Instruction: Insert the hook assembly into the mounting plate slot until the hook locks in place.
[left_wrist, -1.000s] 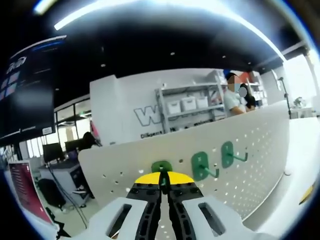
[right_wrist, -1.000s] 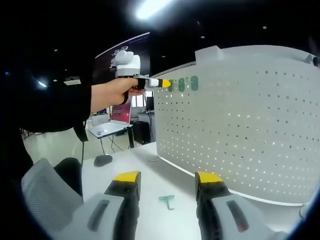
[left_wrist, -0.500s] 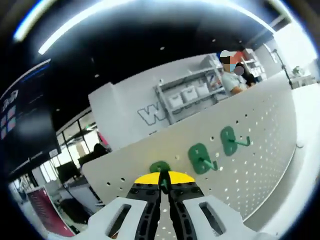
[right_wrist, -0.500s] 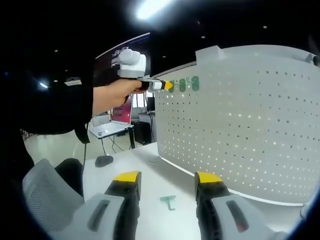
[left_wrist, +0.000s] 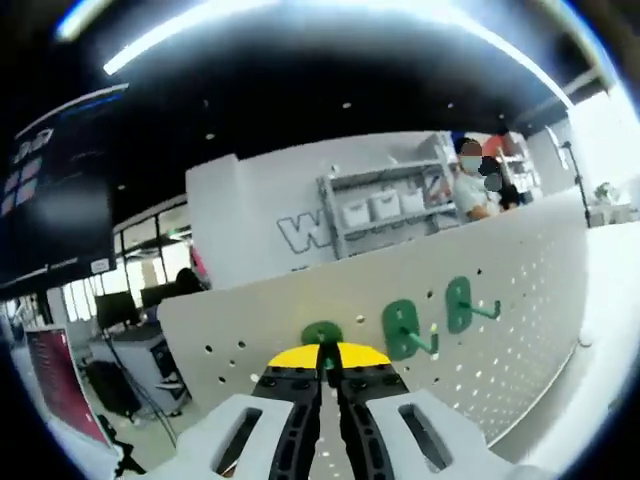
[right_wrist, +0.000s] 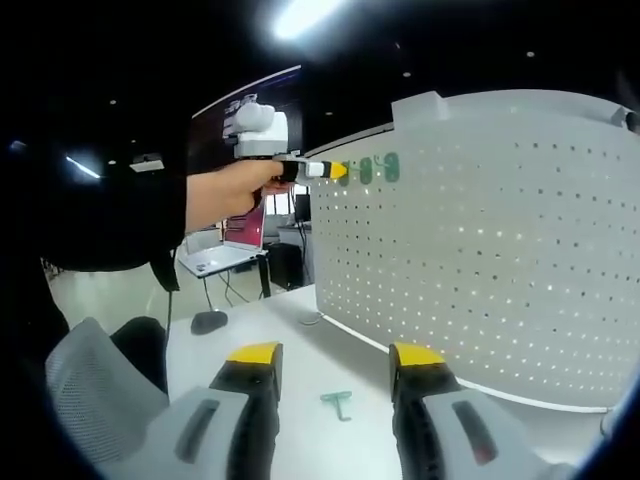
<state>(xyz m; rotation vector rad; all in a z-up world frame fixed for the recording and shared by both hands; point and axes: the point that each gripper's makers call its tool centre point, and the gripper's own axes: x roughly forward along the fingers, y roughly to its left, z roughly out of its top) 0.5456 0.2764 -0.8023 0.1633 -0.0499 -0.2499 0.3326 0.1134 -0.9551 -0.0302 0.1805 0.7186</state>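
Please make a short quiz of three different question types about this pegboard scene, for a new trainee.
1. True or false: the left gripper is shut on a green hook at the white pegboard.
2. How many green hooks, besides the held one, already sit on the pegboard in the left gripper view?
A) none B) two C) five
3. Fill in: on the white table, between the open fingers of the right gripper, lies a loose green ____.

Key:
1. True; its fingers are closed around the hook.
2. B; one and another.
3. hook
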